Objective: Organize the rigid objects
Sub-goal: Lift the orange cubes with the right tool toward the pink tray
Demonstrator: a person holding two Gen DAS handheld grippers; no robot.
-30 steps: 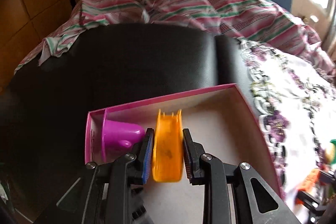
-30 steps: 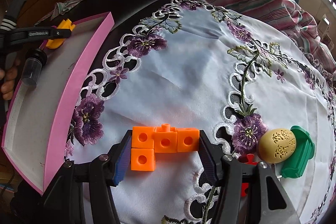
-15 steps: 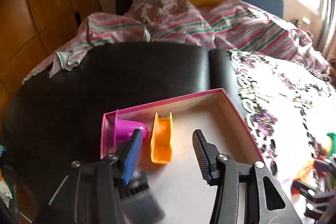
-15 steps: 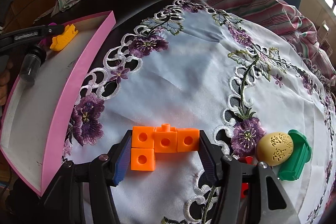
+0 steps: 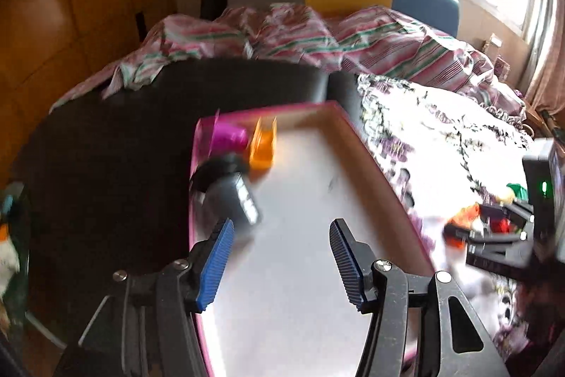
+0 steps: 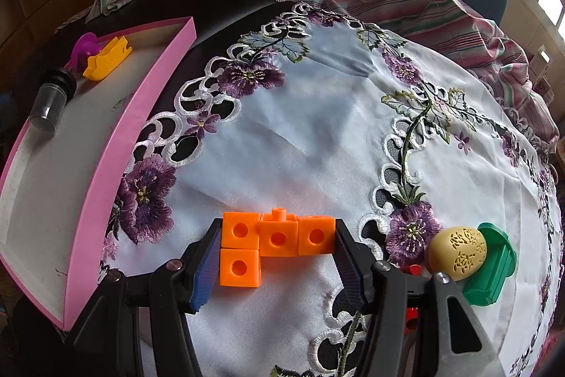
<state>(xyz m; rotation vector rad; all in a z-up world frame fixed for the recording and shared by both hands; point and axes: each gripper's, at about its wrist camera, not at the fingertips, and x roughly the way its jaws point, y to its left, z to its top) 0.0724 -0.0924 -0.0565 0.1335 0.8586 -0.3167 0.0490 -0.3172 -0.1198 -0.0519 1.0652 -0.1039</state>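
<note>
Both grippers busy: left gripper (image 5: 279, 257) dropped the orange slide (image 5: 262, 147) in the pink tray (image 5: 381, 172), jaws opening, empty; right gripper (image 6: 275, 265) clamps the orange block cluster (image 6: 272, 244), next in.

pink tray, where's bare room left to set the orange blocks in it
The pink tray is crowded only at its far left corner: purple piece, yellow piece and clear vial. The white floor from the vial to the near end, along the right wall, is bare. Orange blocks sit between the right gripper pads.
</note>
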